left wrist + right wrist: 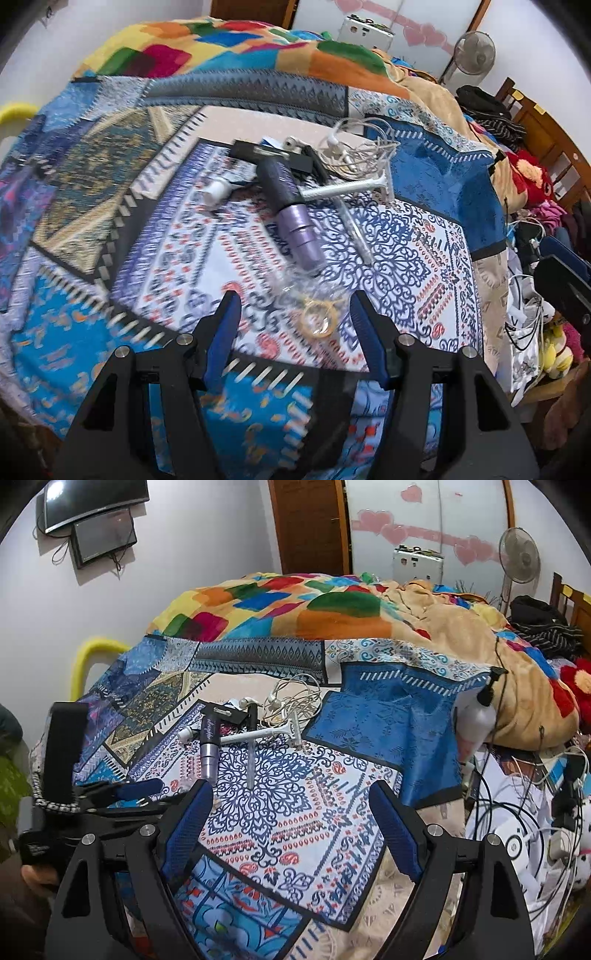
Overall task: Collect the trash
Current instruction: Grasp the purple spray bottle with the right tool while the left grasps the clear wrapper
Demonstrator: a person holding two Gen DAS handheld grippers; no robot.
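Trash lies uncollected on the patterned bedspread [295,830]: a crumpled clear wrapper [314,310] just below the purple tube [291,214] sits between the left tool's [293,306] half-open, empty jaws; the right tool [291,801] is wide, empty.

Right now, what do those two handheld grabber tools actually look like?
Both look alike. The left gripper and the right gripper each have black plastic frames with triangular cut-outs, round silver bolts at the hinges, and two fingers faced with ribbed blue pads. No cables show.

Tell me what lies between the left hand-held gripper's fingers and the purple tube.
In the left wrist view, crumpled clear plastic wrap with a yellowish ring lies between the left hand-held gripper and the purple tube.
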